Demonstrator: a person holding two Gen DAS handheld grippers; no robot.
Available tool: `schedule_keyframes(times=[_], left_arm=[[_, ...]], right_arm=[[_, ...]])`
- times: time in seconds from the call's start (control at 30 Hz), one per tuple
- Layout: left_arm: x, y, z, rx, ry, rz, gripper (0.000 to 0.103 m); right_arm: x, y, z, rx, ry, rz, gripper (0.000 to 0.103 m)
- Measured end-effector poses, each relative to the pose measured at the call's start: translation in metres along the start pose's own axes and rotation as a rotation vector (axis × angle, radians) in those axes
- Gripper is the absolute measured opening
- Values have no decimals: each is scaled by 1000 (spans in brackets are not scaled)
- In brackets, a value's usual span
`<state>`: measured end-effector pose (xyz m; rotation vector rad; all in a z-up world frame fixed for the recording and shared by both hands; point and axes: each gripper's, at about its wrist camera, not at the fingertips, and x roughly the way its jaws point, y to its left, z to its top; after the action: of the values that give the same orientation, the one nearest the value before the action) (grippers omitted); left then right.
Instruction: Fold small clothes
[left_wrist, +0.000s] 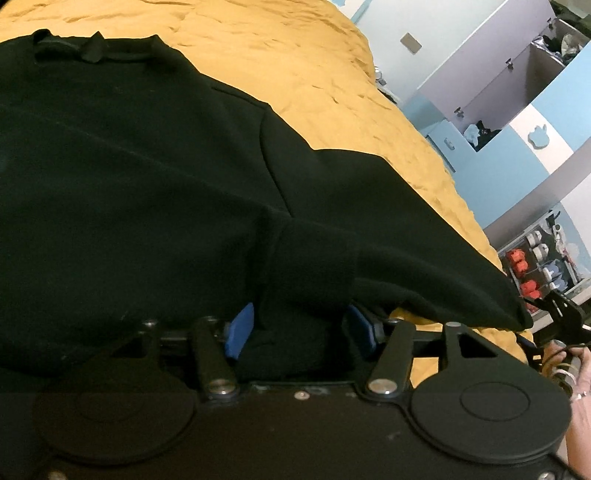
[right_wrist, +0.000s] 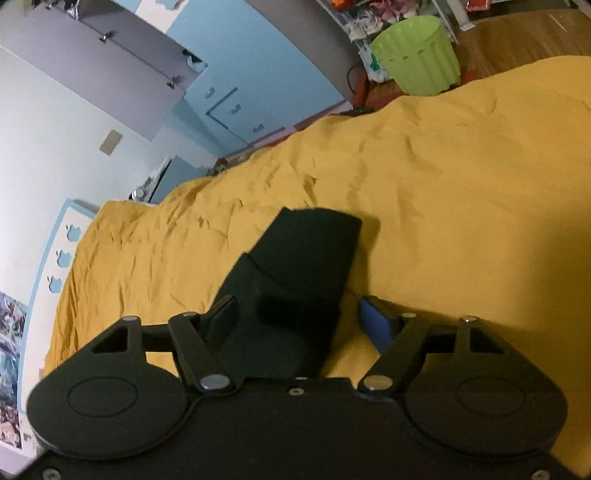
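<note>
Black sweatshirt (left_wrist: 140, 177) spread over the yellow bedspread (left_wrist: 295, 55), filling the left and centre of the left wrist view, neckline toward the upper left of the frame. One sleeve (left_wrist: 406, 236) running toward the lower right, lifted a little off the bed at its far end. Left gripper (left_wrist: 301, 328) at the bottom centre, blue pads (left_wrist: 240, 330) set wide apart with a bunch of black cloth lying between them; not pressed together, so more a loose cradle than a firm pinch. Probably positioned there to take the hem or a sleeve cuff for a fold across the body, though hard to say exactly which edge from so dark a cloth.

In the right wrist view, right gripper (right_wrist: 301, 319) low in the centre, likewise standing wide, blue pad (right_wrist: 380, 326) on the right side well clear of the cloth. A narrow black strip, seemingly a sleeve end (right_wrist: 295, 273), passing between the fingers and reaching up toward the middle of the frame, resting on the bedspread. Whether the left pad touches it, impossible to tell. Held so, likely ready for closing and carrying the sleeve inward.

Green ribbed bin (right_wrist: 415, 55) at the top right, off the bed. Blue and white cupboards (right_wrist: 236, 74) along the upper left.

Folding judged barely begun: garment mostly flat, no layers stacked.
</note>
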<state>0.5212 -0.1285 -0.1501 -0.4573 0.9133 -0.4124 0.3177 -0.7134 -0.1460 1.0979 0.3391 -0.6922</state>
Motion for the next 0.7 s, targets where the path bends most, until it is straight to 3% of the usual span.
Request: schedule_keyframes(times=[0.03,0.1,0.2,0.3,0.43,0.57,0.7], left_arm=[[0,-1,-2,2,-2,-2,61],[0,-3,-3,10,-7,-4,61],[-12,-11,-8,25,-61,2,60],[-38,-22,-3,69,-158,30,60],[-86,-8,11,32,-214,25,61],[-142,26,17,-23,-290,64,61],[-196,74,16,-129,-334,118,61]], right_arm=[[-4,-2,1,11,-9,-2,64],[-4,-1,3,15,-6,-10,37],[-13,-2,7,-4,-15,-14,18],[-26,6,9,-33,-36,14,16],[-58,46,5,-140,-62,92,15],[-102,107,-19,-249,-52,243,15],[-149,178,-75,-382,0,426,15]])
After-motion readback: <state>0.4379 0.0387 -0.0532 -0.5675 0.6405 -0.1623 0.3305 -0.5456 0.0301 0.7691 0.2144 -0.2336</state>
